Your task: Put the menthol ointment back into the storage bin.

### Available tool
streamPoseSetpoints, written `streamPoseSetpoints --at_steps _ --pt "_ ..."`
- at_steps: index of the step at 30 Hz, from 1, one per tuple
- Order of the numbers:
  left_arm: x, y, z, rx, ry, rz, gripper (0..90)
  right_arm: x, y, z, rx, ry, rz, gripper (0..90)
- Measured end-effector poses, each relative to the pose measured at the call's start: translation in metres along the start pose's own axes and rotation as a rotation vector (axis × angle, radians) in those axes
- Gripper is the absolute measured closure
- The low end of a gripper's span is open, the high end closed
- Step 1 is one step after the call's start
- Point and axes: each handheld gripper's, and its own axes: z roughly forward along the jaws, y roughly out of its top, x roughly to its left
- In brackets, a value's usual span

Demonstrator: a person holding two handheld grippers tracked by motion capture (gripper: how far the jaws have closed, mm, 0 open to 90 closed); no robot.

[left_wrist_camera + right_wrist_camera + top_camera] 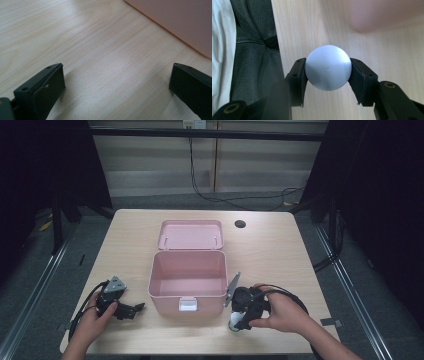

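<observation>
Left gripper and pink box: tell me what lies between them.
Bare tabletop lies between the open left gripper and the pink box, as the left gripper view shows.

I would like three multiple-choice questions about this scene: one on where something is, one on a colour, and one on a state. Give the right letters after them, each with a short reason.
1. Where is the white ball?
A. Inside the box
B. Between the jaws of the right gripper
C. On the lid

2. What colour is the box?
A. Pink
B. Green
C. Black

3. How does the left gripper stand?
A. Shut on the ball
B. Shut on the box wall
C. Open over bare table

Answers:
1. B, since the right gripper view shows both jaws pressed against the ball's sides.
2. A, as the high view shows pink walls and a pink lid folded back.
3. C, because the left gripper view shows its jaws wide apart with just wood between them.
</observation>
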Motion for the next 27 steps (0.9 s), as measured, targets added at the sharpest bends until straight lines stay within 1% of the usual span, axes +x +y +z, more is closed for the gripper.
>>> streamPoseSetpoints --at_steps 1,2,7,10,14,15,16,19,20,22,27 --pt "0.000 0.000 0.000 0.001 0.003 0.003 0.0 -0.001 0.000 -0.003 -0.003 -0.001 0.010 50.7" --pt "0.000 0.000 0.000 0.000 0.004 0.003 0.0 -0.002 -0.001 -0.006 0.002 -0.003 0.008 50.7" --pt "0.000 0.000 0.000 0.001 0.003 0.003 0.0 -0.006 -0.003 -0.023 0.001 -0.004 0.033 50.7" --pt "0.000 0.000 0.000 0.000 0.004 0.003 0.0 -0.011 -0.004 -0.033 -0.001 -0.013 0.045 50.7" --pt "0.000 0.000 0.000 0.000 0.000 0.000 0.0 -0.019 -0.004 -0.049 -0.020 -0.026 0.067 50.7" --pt "0.000 0.000 0.000 0.000 0.003 0.003 0.0 -0.021 -0.004 -0.054 -0.023 -0.030 0.081 50.7" --pt "0.000 0.000 0.000 0.000 0.000 0.000 0.0 -0.023 -0.003 -0.058 -0.026 -0.033 0.079 50.7" --pt "0.000 0.000 0.000 0.000 0.000 0.000 0.0 -0.028 -0.001 -0.071 -0.034 -0.048 0.099 50.7" --pt "0.000 0.000 0.000 0.001 0.004 0.003 0.0 -0.030 0.000 -0.075 -0.038 -0.054 0.095 50.7" --pt "0.000 0.000 0.000 0.000 0.003 0.003 0.0 -0.033 0.002 -0.082 -0.045 -0.056 0.107 50.7" --pt "0.000 0.000 0.000 0.000 0.004 0.003 0.0 -0.043 0.009 -0.095 -0.042 -0.074 0.128 50.7"
